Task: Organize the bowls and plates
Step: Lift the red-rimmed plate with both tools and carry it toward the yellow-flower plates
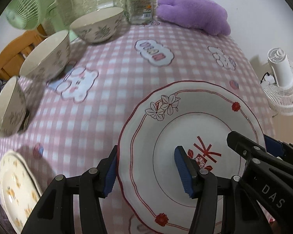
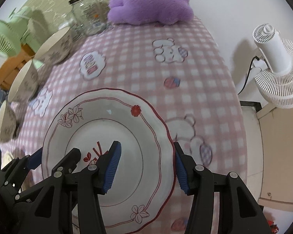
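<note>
Two tools: left tool [image 1: 148,172] and right tool [image 2: 145,167], each spread wide astride opposite rims of red-trimmed plate [image 1: 185,120], not clamped.
Plate: at near bench edge.
Bowls: three [image 1: 46,56] along left side.

A scalloped plate [image 1: 185,136] lay at the near edge of the counter [image 1: 117,74], straddled on opposite rims by both tools: the left hand-held gripper [image 1: 149,170] spanned its left rim, the right hand-held gripper [image 2: 146,167] its right rim, each with one finger over the plate's well and one outside the edge. Three bowls [image 1: 46,56] stood in a row along the counter's left side, running from near to far. Behind the farthest bowl [image 1: 98,26] stood a glass jar [image 1: 139,2], with a plush toy [image 1: 193,12] just to its right at the far edge. A second plate [image 1: 15,189] lay at the near left corner. One fan [image 1: 26,9] stood off the far left, another fan [image 2: 277,66] beyond the right edge.
</note>
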{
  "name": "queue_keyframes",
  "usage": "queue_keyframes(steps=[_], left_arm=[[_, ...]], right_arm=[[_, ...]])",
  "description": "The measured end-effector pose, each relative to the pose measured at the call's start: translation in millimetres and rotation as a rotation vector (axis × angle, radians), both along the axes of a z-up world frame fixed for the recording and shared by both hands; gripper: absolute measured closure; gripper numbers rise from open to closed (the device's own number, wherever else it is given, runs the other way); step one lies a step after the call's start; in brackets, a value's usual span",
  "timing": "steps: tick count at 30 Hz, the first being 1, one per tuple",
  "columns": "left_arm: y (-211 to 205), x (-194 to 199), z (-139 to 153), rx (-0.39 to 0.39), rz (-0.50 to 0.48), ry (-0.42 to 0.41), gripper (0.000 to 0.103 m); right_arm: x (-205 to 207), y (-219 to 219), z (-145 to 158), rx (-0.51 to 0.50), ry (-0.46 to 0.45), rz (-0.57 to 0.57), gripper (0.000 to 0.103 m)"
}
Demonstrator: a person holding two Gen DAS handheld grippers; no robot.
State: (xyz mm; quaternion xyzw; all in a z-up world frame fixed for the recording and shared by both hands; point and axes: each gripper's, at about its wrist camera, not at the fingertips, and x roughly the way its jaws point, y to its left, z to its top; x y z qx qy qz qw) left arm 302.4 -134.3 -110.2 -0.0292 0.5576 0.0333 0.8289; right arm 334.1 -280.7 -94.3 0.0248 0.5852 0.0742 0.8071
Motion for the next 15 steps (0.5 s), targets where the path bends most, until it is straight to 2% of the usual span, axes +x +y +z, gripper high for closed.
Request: queue_keyframes(steps=[9, 14, 15], left_arm=[[-3, -16, -1, -0.001, 0.007, -0.01, 0.047], [3, -12, -2, -0.016, 0.044, -0.013, 0.047], [3, -11, -3, -0.013, 0.042, -0.009, 0.047]], right_arm=[[-23, -6, -3, 0.019, 0.013, 0.034, 0.047], [-21, -4, 0, -0.011, -0.039, 0.102, 0.047], [-20, -4, -1, -0.017, -0.038, 0.111, 0.05]])
